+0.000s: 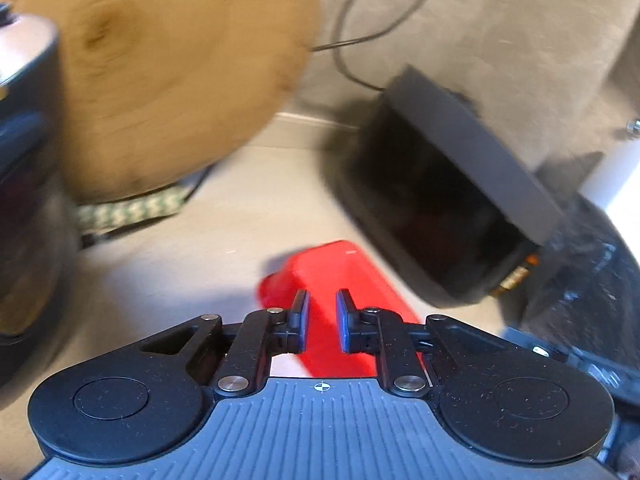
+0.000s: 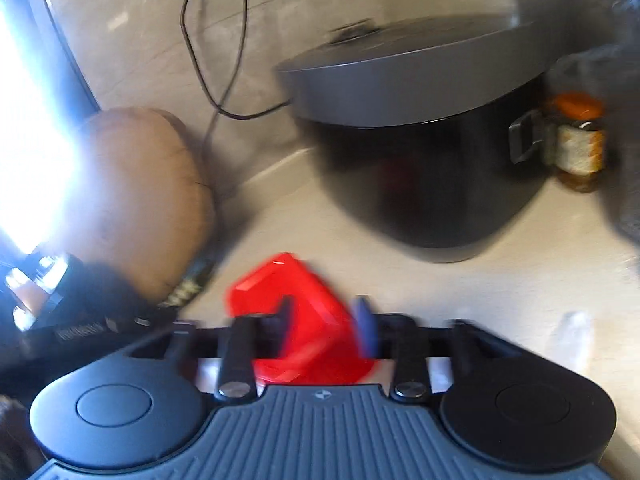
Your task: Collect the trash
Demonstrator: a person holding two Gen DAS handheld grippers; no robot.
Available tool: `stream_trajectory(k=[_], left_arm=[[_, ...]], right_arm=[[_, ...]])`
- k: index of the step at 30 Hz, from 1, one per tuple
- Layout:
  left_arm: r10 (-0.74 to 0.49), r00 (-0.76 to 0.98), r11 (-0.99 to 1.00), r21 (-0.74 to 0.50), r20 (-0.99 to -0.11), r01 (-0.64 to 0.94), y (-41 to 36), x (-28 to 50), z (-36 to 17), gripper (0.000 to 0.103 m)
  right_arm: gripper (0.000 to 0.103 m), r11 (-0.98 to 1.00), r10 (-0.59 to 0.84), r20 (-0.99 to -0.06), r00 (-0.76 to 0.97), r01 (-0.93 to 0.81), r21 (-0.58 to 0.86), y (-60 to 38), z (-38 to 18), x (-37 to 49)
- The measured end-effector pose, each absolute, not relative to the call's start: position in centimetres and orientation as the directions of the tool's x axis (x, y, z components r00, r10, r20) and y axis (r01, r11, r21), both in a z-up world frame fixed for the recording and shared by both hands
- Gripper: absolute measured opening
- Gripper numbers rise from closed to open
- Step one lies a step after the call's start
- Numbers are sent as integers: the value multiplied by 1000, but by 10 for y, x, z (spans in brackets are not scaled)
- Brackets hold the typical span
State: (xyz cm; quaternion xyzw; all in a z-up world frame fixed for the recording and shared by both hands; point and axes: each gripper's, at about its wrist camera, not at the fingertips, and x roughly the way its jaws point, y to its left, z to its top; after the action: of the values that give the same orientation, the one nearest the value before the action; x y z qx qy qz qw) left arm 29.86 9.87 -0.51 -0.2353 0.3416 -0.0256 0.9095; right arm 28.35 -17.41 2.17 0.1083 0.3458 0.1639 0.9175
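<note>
A red plastic object (image 1: pixel 340 280) lies on the pale countertop (image 1: pixel 208 256), running away from my left gripper (image 1: pixel 322 310). The left jaws stand a small gap apart over its near end; contact is unclear. In the right wrist view the same kind of red plastic object (image 2: pixel 304 320) sits between the two fingers of my right gripper (image 2: pixel 326 328). The right jaws look closed against its sides. Both views are blurred by motion.
A black cooker with a grey lid (image 1: pixel 452 200) stands right of the red object and shows in the right wrist view (image 2: pixel 420 120). A round wooden board (image 1: pixel 160 72) leans at left. A cable (image 2: pixel 200 52) runs up the wall. A jar (image 2: pixel 578 140) stands far right.
</note>
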Motion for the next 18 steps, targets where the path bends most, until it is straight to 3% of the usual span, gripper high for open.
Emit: stream_trajectory(k=[4,6,9,12,16,18], left_arm=[[-194,742,890,-434,-642,-143,102,304,-20,17],[-192,739,891,-431,-646,-145,103,310,-25,17],[-142,774,899,-408,-618,-161,107,328,-25,17],[-73,809,924,-344,-584,-165,108,358,-23,17],[-118,802,921,-366,-586,-132,114,400,-36,17],[-174,784,896,-427,-596,-125,119,414,-48,17]], right_arm=[[67,924,354,-580,734,-372,93,-151,9,257],[67,910,358,-595,720,-412,48,-135,-1,259],[67,895,383,-632,674,-439,75,-120,-15,273],[67,927,357,-631,689,-346,147,-131,-18,279],[68,893,450,-637,627,-300,335,-142,-33,277],[68,886,463,-661,591,-317,338,-135,-46,275]])
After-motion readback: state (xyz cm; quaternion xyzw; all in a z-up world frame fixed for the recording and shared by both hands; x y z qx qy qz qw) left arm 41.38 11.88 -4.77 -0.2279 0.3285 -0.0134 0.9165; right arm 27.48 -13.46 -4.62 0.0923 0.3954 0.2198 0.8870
